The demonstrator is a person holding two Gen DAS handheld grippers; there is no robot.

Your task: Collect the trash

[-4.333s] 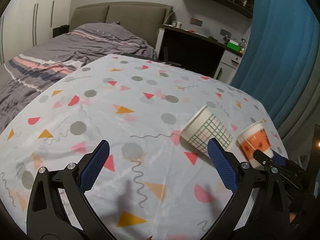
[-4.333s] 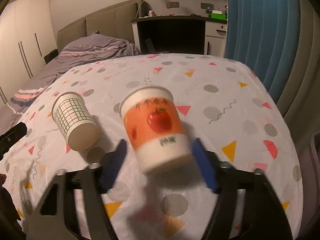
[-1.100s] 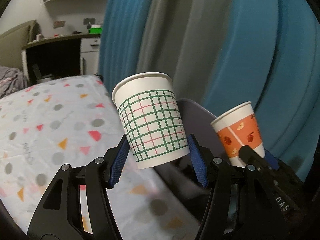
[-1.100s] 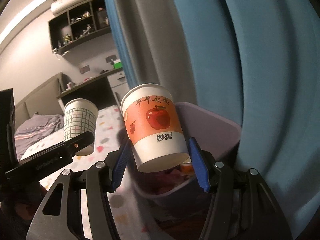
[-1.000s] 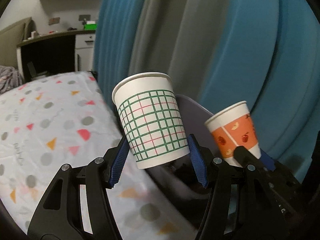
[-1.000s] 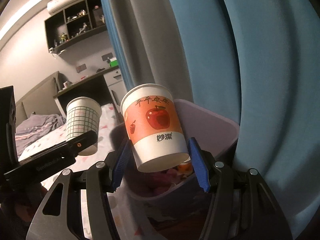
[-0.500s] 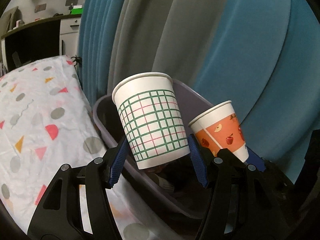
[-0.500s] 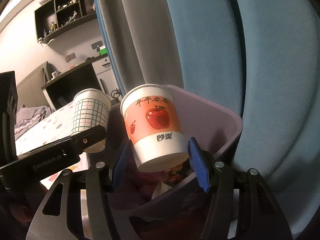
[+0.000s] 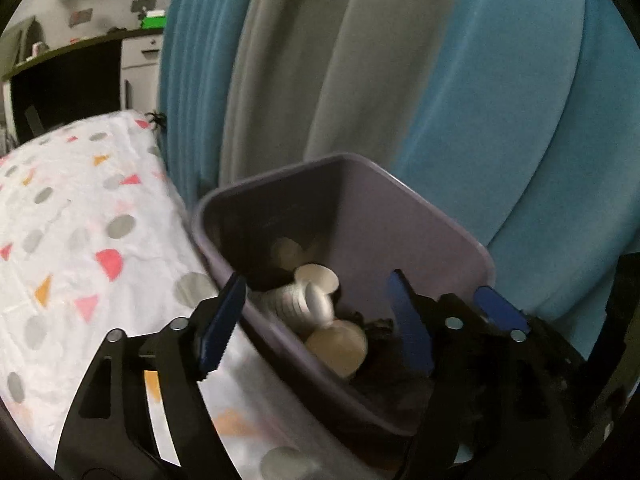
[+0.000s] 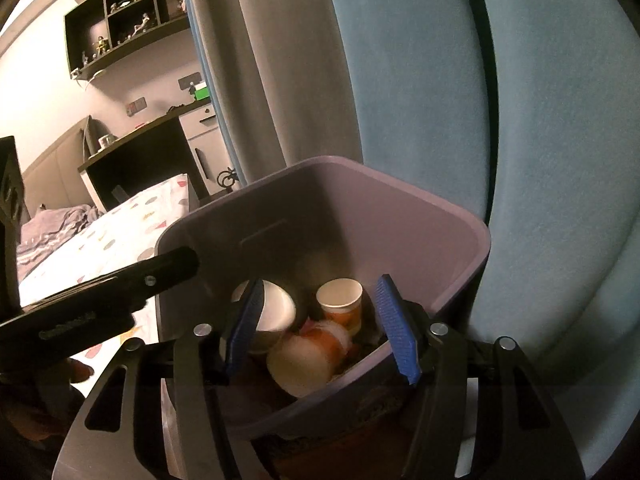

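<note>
The purple-grey trash bin stands right below both grippers. My left gripper hangs over it with its jaws opening and nothing between them. The white grid cup is a blur inside the bin, under those jaws. My right gripper is open over the bin too, with nothing between its pads. The orange apple cup is blurred lower down, among other cups in the bin. It shows in the left wrist view as a pale blur. The left gripper's finger crosses the right wrist view.
The bin holds several other paper cups, one orange cup upright. The table with its patterned cloth butts against the bin's left side. Blue and grey curtains hang close behind. A dark desk stands further back.
Both cups have left the jaws and dropped into the bin. The left jaws stand wider than before. Both grippers came slightly lower and closer over the bin.
</note>
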